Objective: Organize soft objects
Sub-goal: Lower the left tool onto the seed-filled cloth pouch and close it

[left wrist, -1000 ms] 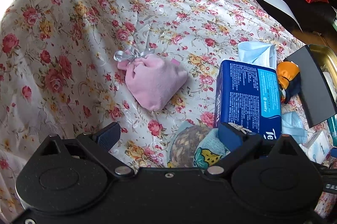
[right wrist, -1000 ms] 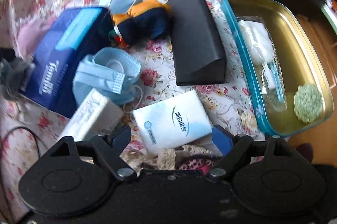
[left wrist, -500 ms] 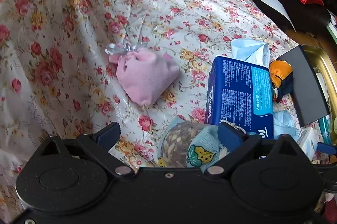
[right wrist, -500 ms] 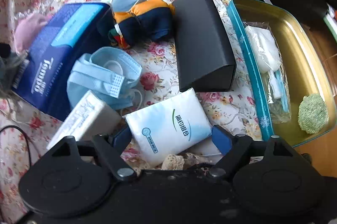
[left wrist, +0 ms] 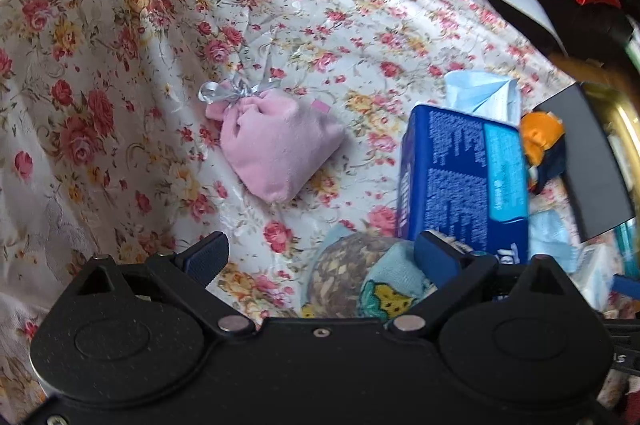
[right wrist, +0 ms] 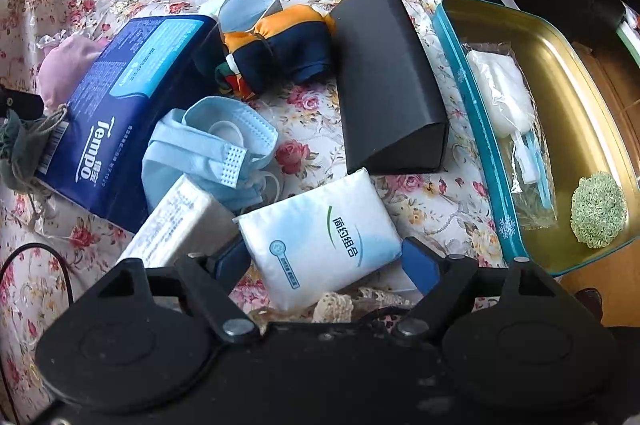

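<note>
Right gripper (right wrist: 326, 263) was wide open with the white pack (right wrist: 320, 239) sitting between its fingers, not squeezed yet. Left gripper (left wrist: 320, 257) was just as open and empty, over a speckled pouch (left wrist: 344, 275) (the pink bag (left wrist: 278, 149) lay further out on the cloth (left wrist: 120, 45)). The tin (right wrist: 572, 73) was off to the right. My worry: the pack's slick, so closing near its edge could squirt it out, or catch the lace (right wrist: 340, 303) underneath.

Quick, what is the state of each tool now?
Left tool: open, holding nothing.
Right tool: open around the white tissue pack, not gripping.
</note>
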`<state>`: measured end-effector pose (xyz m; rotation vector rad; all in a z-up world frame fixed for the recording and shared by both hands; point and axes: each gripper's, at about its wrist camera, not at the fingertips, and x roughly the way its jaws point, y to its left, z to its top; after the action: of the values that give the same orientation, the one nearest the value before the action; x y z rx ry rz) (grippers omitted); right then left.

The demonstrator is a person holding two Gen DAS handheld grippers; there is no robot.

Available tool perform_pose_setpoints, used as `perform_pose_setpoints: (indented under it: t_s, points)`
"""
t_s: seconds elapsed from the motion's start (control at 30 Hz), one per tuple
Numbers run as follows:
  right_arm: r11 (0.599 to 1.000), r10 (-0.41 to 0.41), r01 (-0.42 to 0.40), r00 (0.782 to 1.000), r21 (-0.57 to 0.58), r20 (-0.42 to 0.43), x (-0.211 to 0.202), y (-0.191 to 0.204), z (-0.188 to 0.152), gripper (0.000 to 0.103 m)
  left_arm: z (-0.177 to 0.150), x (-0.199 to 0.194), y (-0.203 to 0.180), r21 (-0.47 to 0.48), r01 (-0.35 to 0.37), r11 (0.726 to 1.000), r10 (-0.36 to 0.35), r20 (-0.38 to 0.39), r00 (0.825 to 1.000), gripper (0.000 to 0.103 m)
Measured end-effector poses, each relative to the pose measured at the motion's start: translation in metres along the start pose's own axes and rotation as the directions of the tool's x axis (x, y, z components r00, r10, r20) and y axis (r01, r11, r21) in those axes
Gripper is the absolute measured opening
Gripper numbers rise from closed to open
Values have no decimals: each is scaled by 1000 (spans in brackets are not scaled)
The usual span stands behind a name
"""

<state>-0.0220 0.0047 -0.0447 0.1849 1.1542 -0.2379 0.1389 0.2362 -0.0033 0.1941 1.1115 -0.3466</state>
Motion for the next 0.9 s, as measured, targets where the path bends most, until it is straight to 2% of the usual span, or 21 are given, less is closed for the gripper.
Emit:
perform_pose_setpoints:
  t_s: [0.3,0.57,0.67,0.77,0.9]
  points:
    - [1000,-5,5,1000,4,-13,2,2,0,82,-8,5,0,3,-26,1000,26,-62,998,100]
    - [1000,1,-1,1000,22,-19,2,1,2,82,-35,2,20,-176,-40,984,0,-219,976,100]
    - [1000,-6,6,1000,11,-19,2,4,0,82,-47,0,20,-170,-53,984,10,-243,970,98]
    - [1000,-13,13,1000,3,-20,3,5,-2,82,-49,9,13,-145,-30,989,-9,-261,965,97]
    - [1000,-21,21,1000,-11,-20,4,8,-2,83,-48,16,8,-120,-5,993,-25,-251,968,96]
